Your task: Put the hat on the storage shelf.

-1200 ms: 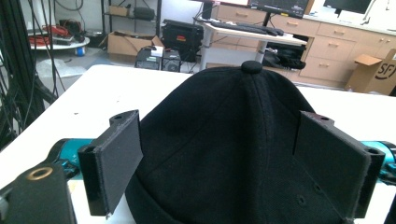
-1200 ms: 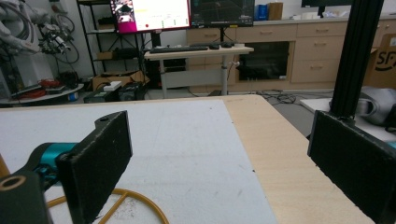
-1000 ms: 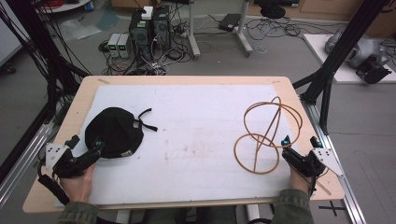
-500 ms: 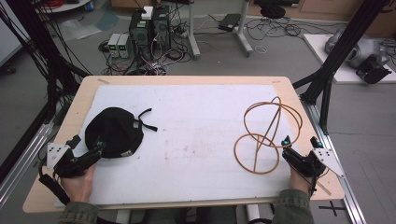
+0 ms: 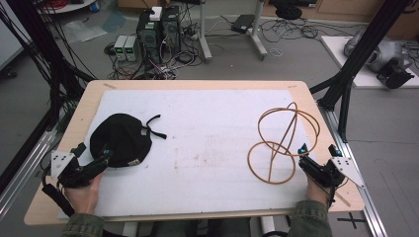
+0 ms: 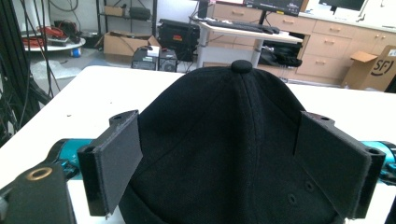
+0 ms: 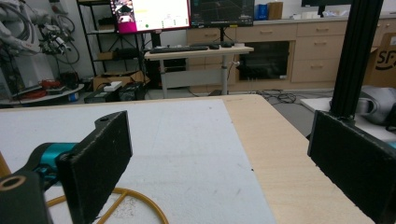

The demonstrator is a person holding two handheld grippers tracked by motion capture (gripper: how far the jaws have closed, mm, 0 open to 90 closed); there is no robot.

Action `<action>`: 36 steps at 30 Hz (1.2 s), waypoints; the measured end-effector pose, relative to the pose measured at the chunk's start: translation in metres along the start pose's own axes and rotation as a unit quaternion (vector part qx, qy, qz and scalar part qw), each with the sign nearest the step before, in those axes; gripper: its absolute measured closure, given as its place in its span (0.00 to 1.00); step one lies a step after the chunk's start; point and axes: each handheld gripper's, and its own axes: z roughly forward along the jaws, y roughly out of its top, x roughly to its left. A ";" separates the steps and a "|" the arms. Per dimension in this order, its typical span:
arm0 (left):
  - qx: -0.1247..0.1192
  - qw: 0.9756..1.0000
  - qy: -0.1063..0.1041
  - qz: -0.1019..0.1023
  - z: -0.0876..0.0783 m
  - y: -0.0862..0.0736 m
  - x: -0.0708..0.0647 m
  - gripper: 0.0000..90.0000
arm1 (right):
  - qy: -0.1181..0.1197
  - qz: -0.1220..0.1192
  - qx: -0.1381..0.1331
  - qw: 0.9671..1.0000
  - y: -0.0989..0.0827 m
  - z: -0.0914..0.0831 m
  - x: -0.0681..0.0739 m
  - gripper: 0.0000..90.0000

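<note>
A black cap (image 5: 122,139) with a loose strap lies crown-up at the left of the white mat (image 5: 207,128). My left gripper (image 5: 95,154) is at its near edge, open. In the left gripper view the cap (image 6: 233,107) sits between the two pads (image 6: 112,163), which stand apart from its sides. An orange wire stand (image 5: 284,140) of hoops rests at the right of the mat. My right gripper (image 5: 316,152) is just behind its base ring, open with nothing in it. In the right gripper view (image 7: 229,177) part of the orange ring (image 7: 135,200) lies by the left pad (image 7: 100,158).
The mat covers most of the wooden table (image 5: 316,103). Black frame posts (image 5: 353,64) rise at the right and left of the table. Computer boxes and cables (image 5: 158,34) clutter the floor beyond the far edge.
</note>
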 end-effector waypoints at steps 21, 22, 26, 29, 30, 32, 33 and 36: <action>0.031 0.999 -0.018 0.027 0.014 0.003 -0.011 0.19 | 0.005 -0.006 0.003 1.000 0.000 0.001 0.002 0.06; 0.034 0.999 -0.019 0.027 0.015 0.003 -0.012 0.18 | 0.005 -0.005 0.003 1.000 -0.001 0.001 0.002 0.06; 0.047 0.998 -0.022 0.030 0.020 0.004 -0.013 0.18 | 0.006 -0.010 0.004 1.000 -0.001 0.001 0.002 0.06; 0.056 0.998 -0.022 0.034 0.025 0.003 -0.015 0.18 | 0.008 -0.007 0.005 1.000 -0.001 0.001 0.003 0.06; 0.058 0.997 -0.021 0.036 0.027 0.003 -0.015 0.18 | 0.007 -0.011 0.007 1.000 -0.001 0.001 0.003 0.06; 0.057 0.998 -0.020 0.035 0.027 0.004 -0.016 0.18 | 0.008 -0.006 0.010 1.000 -0.001 0.001 0.005 0.06; 0.057 0.998 -0.018 0.035 0.028 0.004 -0.016 0.18 | 0.008 -0.006 0.010 1.000 -0.001 0.001 0.005 0.06; 0.067 0.997 -0.005 0.039 0.032 0.004 -0.017 0.19 | 0.010 -0.014 0.006 1.000 -0.001 0.001 0.005 0.06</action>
